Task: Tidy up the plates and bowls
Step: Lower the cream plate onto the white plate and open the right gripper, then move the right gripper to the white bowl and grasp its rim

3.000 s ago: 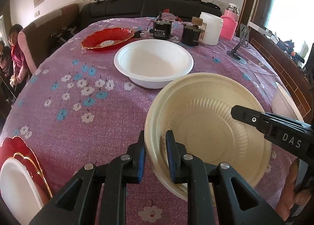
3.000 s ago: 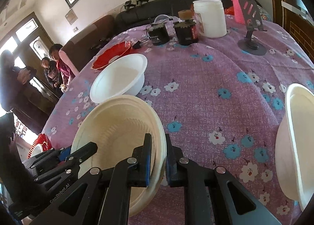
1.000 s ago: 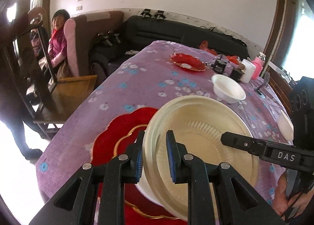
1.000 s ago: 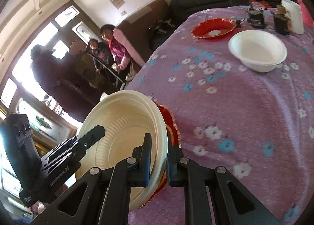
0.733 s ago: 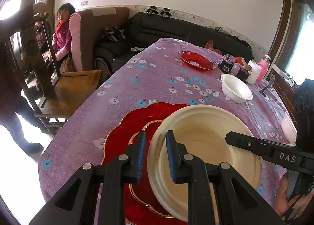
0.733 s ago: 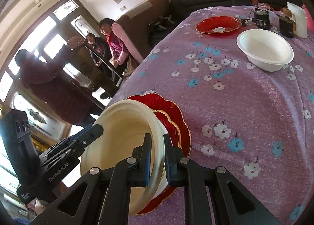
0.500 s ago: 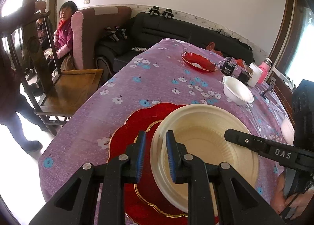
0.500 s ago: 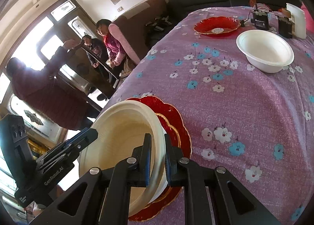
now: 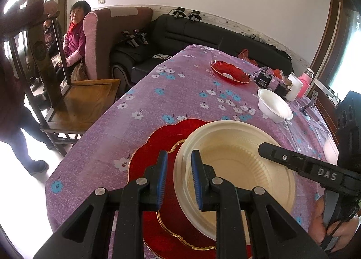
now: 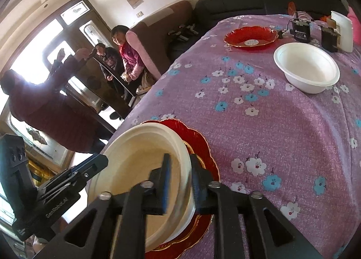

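Note:
A cream bowl point(image 9: 239, 168) rests on a stack of red gold-rimmed plates point(image 9: 153, 146) at the near corner of the purple flowered table point(image 9: 180, 92). My left gripper point(image 9: 179, 180) is open, its jaws straddling the bowl's near left rim without pinching it. My right gripper point(image 10: 179, 182) is open too, its jaws either side of the bowl's right rim point(image 10: 182, 153). The bowl point(image 10: 140, 157) sits on the red plates point(image 10: 198, 141) in the right wrist view as well.
A white bowl point(image 9: 274, 105) and a red dish point(image 9: 230, 72) sit farther along the table, with jars and a pink bottle point(image 9: 304, 83) beyond. Another white bowl's edge point(image 9: 330, 150) shows at right. A wooden chair point(image 9: 74, 98) and people point(image 9: 76, 35) are left of the table.
Both grippers carried the cream bowl from the table's middle to the red plate stack, lowered it onto the stack, and have now opened their jaws off its rim.

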`<action>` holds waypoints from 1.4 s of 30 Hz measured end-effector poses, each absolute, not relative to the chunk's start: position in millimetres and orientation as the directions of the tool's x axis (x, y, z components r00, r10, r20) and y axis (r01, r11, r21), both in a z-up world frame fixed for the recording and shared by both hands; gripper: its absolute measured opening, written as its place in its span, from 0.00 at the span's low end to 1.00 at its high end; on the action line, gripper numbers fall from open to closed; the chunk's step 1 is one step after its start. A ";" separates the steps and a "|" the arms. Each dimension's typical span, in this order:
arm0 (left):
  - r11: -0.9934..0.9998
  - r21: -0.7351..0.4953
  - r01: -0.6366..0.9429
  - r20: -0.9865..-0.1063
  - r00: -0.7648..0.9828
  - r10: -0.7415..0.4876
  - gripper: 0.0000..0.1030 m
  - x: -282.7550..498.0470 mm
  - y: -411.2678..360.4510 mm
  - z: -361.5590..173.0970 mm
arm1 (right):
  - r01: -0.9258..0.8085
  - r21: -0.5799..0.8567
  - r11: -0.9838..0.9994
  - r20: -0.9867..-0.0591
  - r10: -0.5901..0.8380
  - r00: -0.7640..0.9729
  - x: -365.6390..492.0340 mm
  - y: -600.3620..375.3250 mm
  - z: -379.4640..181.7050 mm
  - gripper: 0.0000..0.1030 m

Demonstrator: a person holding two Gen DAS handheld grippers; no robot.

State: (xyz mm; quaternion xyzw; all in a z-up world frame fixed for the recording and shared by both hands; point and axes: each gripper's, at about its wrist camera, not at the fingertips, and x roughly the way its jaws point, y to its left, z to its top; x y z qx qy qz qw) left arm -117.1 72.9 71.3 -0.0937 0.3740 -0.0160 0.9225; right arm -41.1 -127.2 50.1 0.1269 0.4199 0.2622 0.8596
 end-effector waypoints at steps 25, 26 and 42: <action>0.982 -0.185 -0.034 -0.647 0.757 -0.096 0.22 -125.0 63.6 99.8 | -0.220 0.572 0.790 -0.581 0.580 0.571 -43.4 -210.8 54.9 0.42; 0.983 -0.182 -0.016 -0.641 0.760 -0.106 0.22 -125.7 57.4 103.5 | -0.211 0.578 0.788 -0.578 0.578 0.576 -43.7 -215.8 54.5 0.42; 0.875 -0.117 0.471 -0.753 0.532 -0.387 0.35 -111.1 -172.7 57.9 | 0.050 0.648 0.760 -0.533 0.405 0.743 -85.0 -369.9 50.7 0.42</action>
